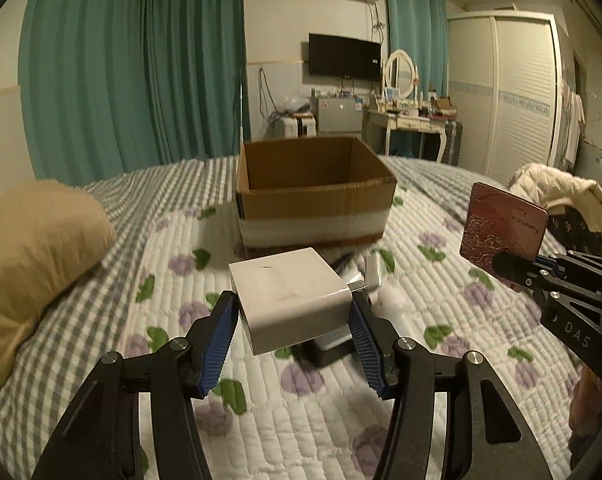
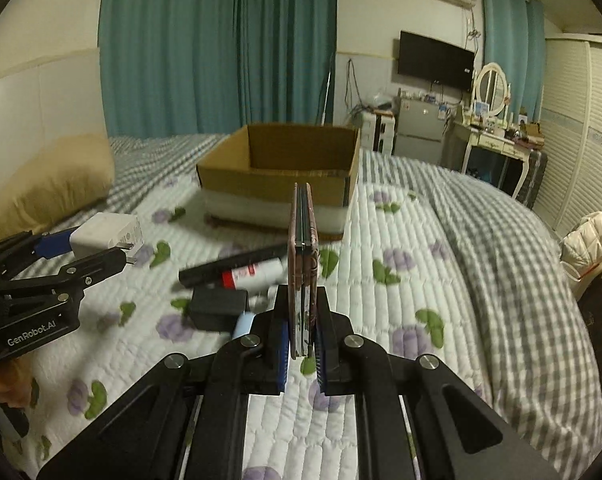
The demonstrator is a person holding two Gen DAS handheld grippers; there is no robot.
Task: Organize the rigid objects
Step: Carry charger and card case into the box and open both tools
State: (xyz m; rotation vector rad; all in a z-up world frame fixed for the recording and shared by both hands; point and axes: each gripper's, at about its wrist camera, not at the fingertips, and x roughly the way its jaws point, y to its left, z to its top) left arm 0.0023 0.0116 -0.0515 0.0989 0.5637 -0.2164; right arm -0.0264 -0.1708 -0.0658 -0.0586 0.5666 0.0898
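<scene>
White charger [image 1: 289, 296] is clamped flat-sided in left tongs [image 1: 293, 320]; rigid, light, smooth. Thin compact mirror, probably, [image 2: 303, 256] is pinched edge-on in right tongs [image 2: 303, 336]; likely fragile.

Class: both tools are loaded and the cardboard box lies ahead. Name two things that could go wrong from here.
1. The left tool pinches the white charger only at its near edge; it might tip out.
2. The right tool holds the thin case upright on edge; it could catch the cardboard box rim.
</scene>
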